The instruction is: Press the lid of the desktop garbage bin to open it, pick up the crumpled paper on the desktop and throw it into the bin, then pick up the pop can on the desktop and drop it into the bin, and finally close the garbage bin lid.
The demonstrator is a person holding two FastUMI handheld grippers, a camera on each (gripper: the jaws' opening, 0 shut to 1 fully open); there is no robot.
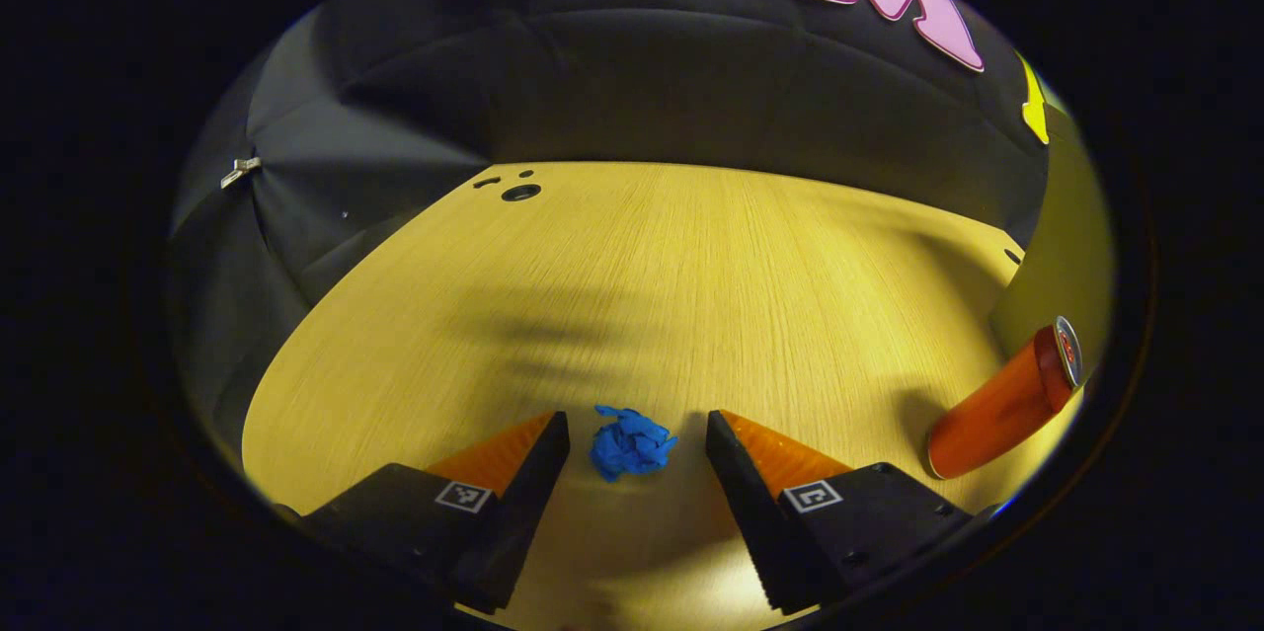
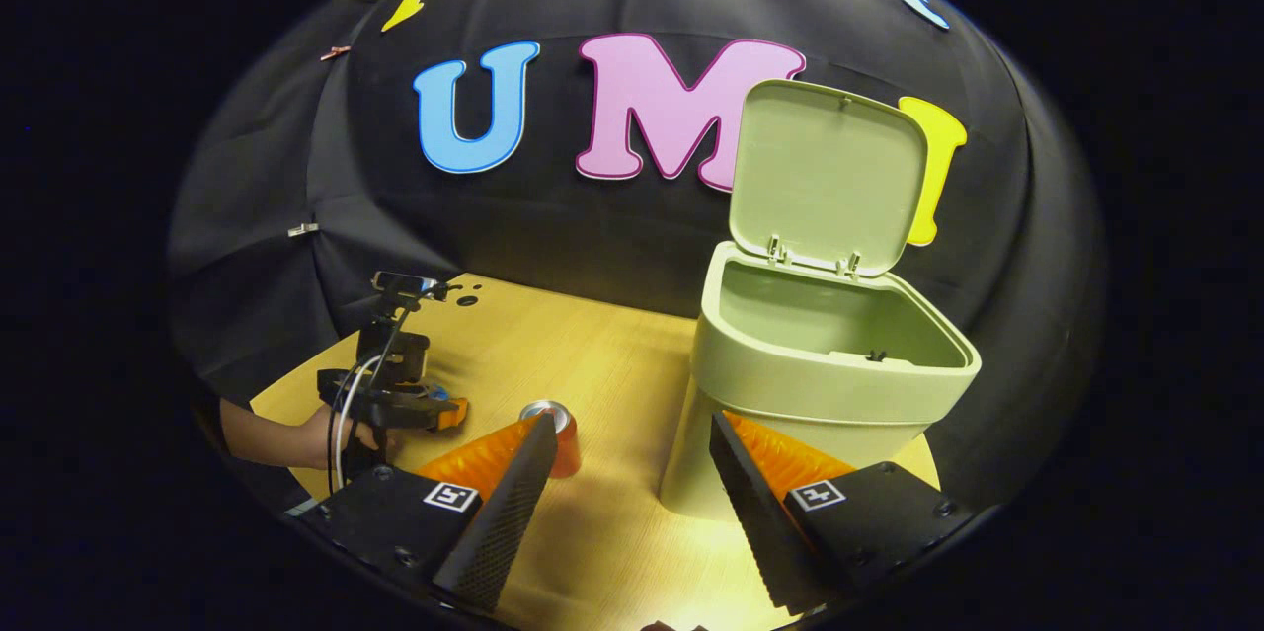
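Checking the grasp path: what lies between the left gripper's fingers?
In the left gripper view, the crumpled paper lies on the desktop between the open left gripper fingers.

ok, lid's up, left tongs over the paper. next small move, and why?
Probably ease the left tongs forward and shut them on the crumpled paper. Their fingers stand open, the paper lies on the desktop in the gap near the tips, ungripped, and the bin lid is already up.
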